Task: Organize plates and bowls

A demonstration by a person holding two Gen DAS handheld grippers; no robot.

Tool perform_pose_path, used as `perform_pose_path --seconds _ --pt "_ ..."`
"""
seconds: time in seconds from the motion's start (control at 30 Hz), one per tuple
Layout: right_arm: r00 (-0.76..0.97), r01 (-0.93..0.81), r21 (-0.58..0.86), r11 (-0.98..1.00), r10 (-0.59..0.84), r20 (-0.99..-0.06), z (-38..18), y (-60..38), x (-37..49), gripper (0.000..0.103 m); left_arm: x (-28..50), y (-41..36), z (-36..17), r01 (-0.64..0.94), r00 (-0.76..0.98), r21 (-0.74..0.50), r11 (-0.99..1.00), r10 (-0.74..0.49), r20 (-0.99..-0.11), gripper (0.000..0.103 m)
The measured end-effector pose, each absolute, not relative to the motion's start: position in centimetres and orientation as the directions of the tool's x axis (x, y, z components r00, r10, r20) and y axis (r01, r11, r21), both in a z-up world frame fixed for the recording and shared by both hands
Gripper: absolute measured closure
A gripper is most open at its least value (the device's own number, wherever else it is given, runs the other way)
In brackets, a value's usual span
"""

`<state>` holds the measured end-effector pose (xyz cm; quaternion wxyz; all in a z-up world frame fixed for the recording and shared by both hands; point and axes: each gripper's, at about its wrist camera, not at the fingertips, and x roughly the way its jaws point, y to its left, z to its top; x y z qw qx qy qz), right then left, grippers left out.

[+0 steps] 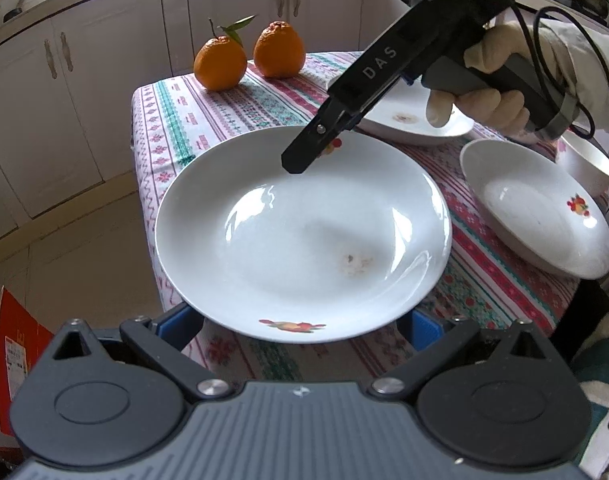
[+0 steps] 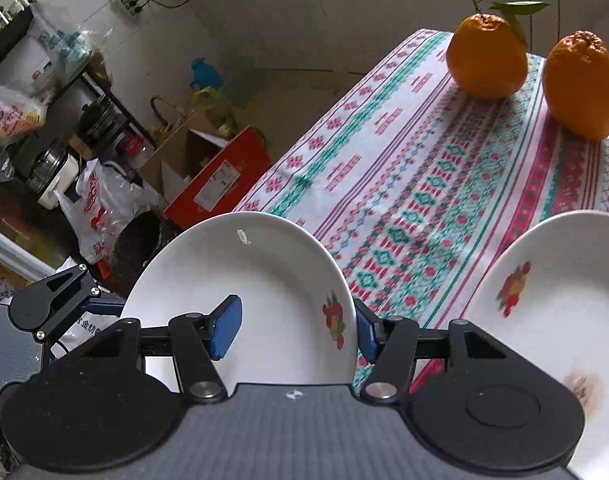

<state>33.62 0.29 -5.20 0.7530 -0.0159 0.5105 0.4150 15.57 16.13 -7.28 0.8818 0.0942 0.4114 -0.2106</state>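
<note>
A large white plate (image 1: 304, 240) with small fruit prints hangs tilted over the table's left edge. My right gripper (image 1: 304, 156) reaches in from the upper right and is shut on its far rim. In the right wrist view that plate (image 2: 272, 280) passes between the blue pads of the right gripper (image 2: 294, 332), one pad on its face and one outside the rim. My left gripper (image 1: 300, 328) stands open, its pads wide apart and partly hidden under the near rim. I cannot tell whether they touch it. The left gripper (image 2: 100, 304) shows at the plate's left edge.
On the patterned tablecloth (image 1: 224, 120) lie a second plate (image 1: 408, 120), a third plate (image 1: 536, 208) and a white bowl (image 1: 588, 164) to the right. Two oranges (image 1: 220, 64) (image 1: 278, 50) stand at the far end. A red box (image 2: 220, 176) and bags crowd the floor.
</note>
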Motion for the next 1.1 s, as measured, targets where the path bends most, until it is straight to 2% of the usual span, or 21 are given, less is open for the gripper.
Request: perform_pose_path --seconds 0.87,0.93,1.03,1.1 --pt "0.197 -0.624 0.363 0.692 0.589 -0.784 -6.0 0.0 35.7 0.038 18.2 15.8 -7.4 0.473 0.586 0.024 0.881 -0.294 -0.755 0.001" --pt "0.191 -0.623 0.371 0.688 0.594 -0.781 -6.0 0.0 35.7 0.035 18.2 15.8 -7.4 0.471 0.586 0.021 0.882 -0.295 -0.755 0.001" --pt "0.178 -0.625 0.395 0.673 0.616 -0.767 -5.7 -0.2 35.4 0.024 17.8 15.9 -7.3 0.465 0.584 0.004 0.885 -0.303 -0.753 0.002" --pt "0.189 -0.631 0.382 0.675 0.612 -0.768 -5.4 -0.4 35.0 0.013 17.6 15.9 -7.1 0.462 0.588 0.005 0.887 -0.302 -0.751 0.001"
